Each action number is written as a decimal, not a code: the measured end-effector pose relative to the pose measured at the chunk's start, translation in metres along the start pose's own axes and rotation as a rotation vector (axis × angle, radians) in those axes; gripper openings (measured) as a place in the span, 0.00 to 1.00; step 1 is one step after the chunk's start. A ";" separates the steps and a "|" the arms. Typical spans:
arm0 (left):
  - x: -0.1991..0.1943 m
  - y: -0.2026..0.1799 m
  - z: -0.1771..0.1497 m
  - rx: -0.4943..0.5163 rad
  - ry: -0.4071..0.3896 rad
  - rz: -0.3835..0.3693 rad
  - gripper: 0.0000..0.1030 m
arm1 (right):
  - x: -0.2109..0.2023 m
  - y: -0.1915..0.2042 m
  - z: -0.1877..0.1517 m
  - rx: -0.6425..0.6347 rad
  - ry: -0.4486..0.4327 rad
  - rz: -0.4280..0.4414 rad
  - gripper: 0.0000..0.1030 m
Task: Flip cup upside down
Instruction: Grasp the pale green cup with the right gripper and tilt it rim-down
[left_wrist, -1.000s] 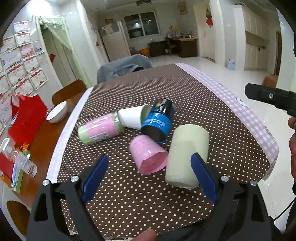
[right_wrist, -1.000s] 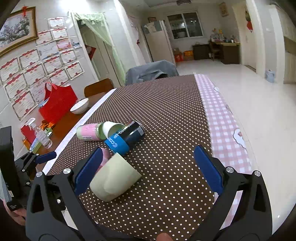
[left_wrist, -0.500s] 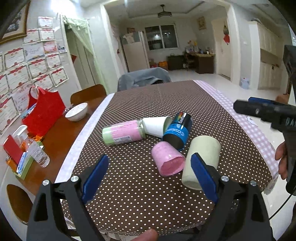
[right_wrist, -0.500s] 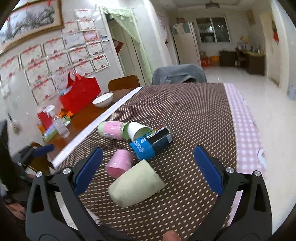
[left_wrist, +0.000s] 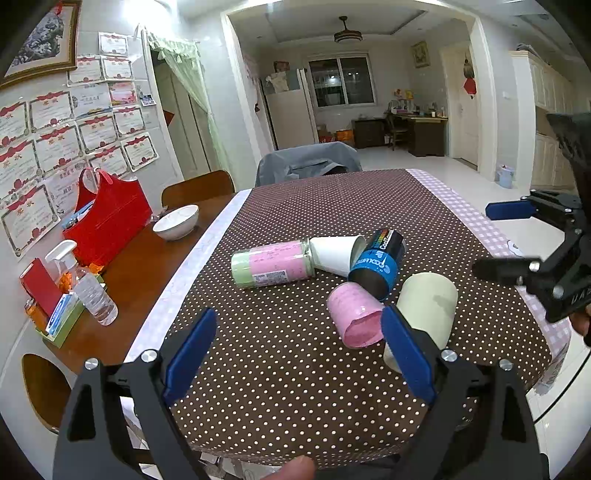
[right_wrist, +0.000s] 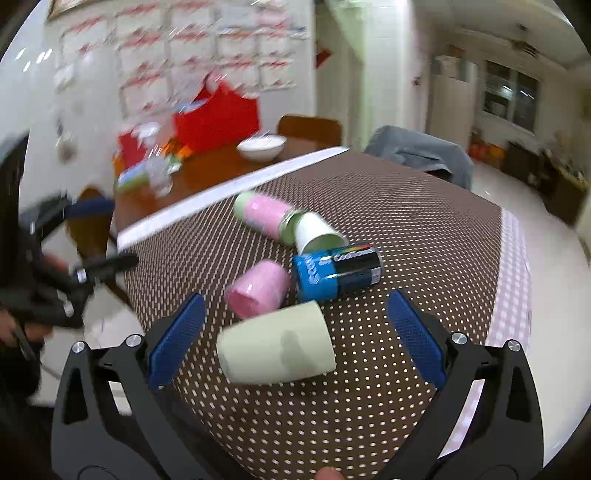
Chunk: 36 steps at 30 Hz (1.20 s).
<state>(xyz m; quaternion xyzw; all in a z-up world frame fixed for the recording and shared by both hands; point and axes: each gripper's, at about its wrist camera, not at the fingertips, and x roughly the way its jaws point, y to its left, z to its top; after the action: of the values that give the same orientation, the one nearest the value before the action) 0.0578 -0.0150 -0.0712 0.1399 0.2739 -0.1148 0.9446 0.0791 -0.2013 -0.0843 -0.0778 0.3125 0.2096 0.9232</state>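
Observation:
Several cups lie on their sides on a brown dotted tablecloth (left_wrist: 295, 369): a pale green cup (left_wrist: 424, 306) (right_wrist: 277, 343), a pink cup (left_wrist: 354, 317) (right_wrist: 258, 288), a blue and black cup (left_wrist: 376, 262) (right_wrist: 340, 273), a white cup (left_wrist: 336, 253) (right_wrist: 317, 232) and a pink and green bottle (left_wrist: 273, 262) (right_wrist: 266, 214). My left gripper (left_wrist: 299, 350) is open and empty, above the table's near edge. My right gripper (right_wrist: 291, 336) is open and empty, with the pale green cup between its fingers' lines, a little ahead.
A wooden table (left_wrist: 140, 266) on the left holds a red bag (left_wrist: 107, 221), a white bowl (left_wrist: 177, 221), a spray bottle (left_wrist: 88, 288) and a tissue box. A grey-covered chair (left_wrist: 306, 162) stands at the far end. The right gripper shows at the right in the left wrist view (left_wrist: 535, 236).
Both grippers have pulled back and risen from the cups. The right gripper has swung round to face the cups from the table's right side; its view is blurred with motion. The cups have not moved.

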 end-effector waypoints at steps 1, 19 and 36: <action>0.001 0.001 -0.001 -0.001 0.006 0.001 0.87 | 0.002 0.002 -0.002 -0.047 0.020 0.006 0.94; 0.018 0.000 -0.027 0.018 0.095 -0.010 0.86 | 0.052 0.044 -0.027 -0.688 0.287 0.084 0.94; 0.041 0.009 -0.044 -0.011 0.166 0.003 0.87 | 0.102 0.080 -0.036 -1.134 0.440 0.098 0.94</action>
<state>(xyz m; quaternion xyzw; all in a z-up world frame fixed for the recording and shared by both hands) 0.0727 0.0021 -0.1274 0.1439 0.3516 -0.0998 0.9196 0.0975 -0.1049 -0.1757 -0.5842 0.3389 0.3648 0.6409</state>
